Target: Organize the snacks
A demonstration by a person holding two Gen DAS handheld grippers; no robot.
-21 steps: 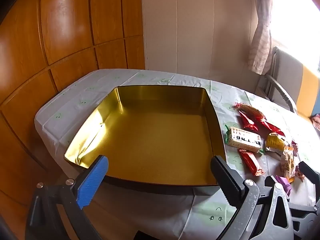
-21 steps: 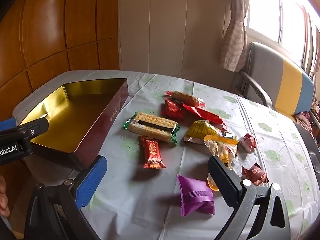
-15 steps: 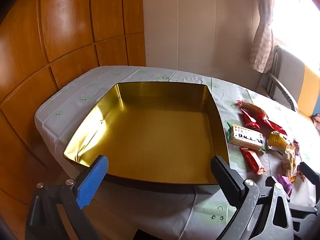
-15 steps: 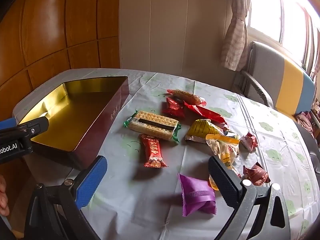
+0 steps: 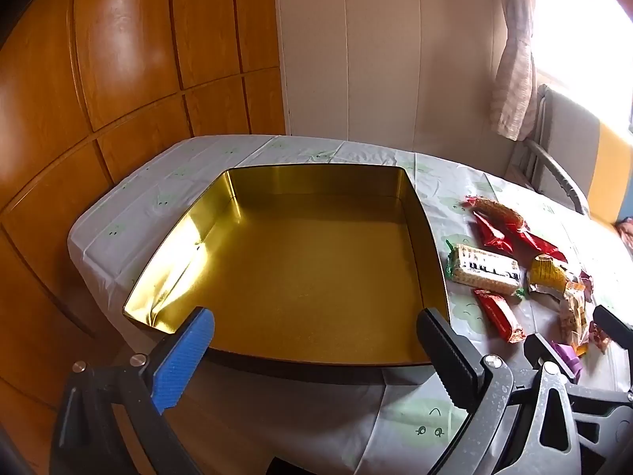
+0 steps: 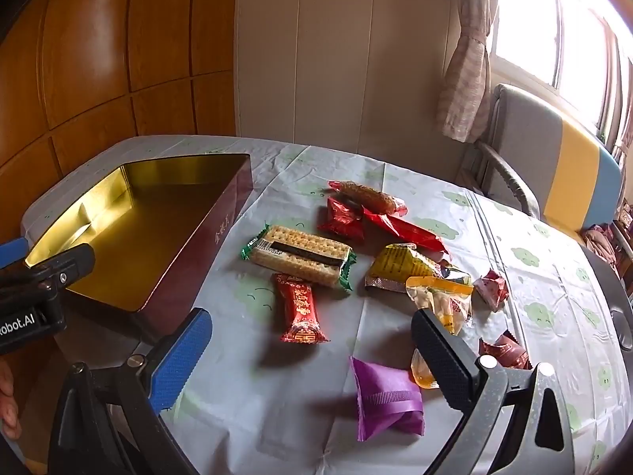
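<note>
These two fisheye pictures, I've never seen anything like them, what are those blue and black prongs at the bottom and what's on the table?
The prongs are the fingers of two hand-held grippers; a person carries one in each hand, and a camera on each looks forward along its fingers. The left gripper faces an empty gold tin. The right gripper faces loose snacks on the tablecloth: a cracker pack, a red candy bar, a purple packet, a yellow bag and more. Both grippers are open and hold nothing. In the right view, the left gripper shows at the left edge.
</note>
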